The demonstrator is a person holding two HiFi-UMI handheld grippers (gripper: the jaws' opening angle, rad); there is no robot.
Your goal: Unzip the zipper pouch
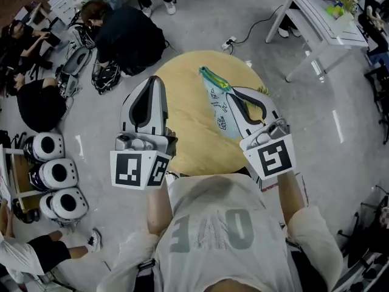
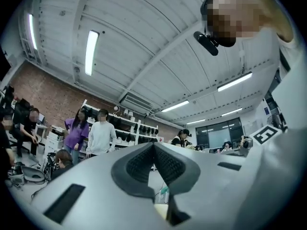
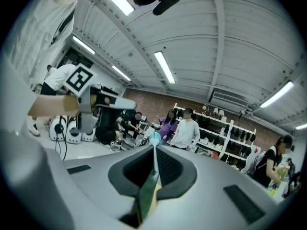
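The zipper pouch [image 1: 216, 105] is pale teal with a green zipper edge. It hangs on edge above the round wooden table [image 1: 188, 139]. My right gripper [image 1: 234, 93] is shut on it, and in the right gripper view the pouch's green edge [image 3: 152, 178] runs up between the pressed pads, with the right gripper [image 3: 154, 148] pointing out across the room. My left gripper [image 1: 155, 80] hovers to the left of the pouch, apart from it. In the left gripper view the left gripper [image 2: 154, 145] has its pads together with nothing between them.
People sit on the floor [image 1: 121, 35] at the upper left among bags. Three white round devices [image 1: 56, 175] lie at the left. A white table [image 1: 322, 23] stands at the upper right. A power strip with its cable [image 1: 230, 42] lies just beyond the round table.
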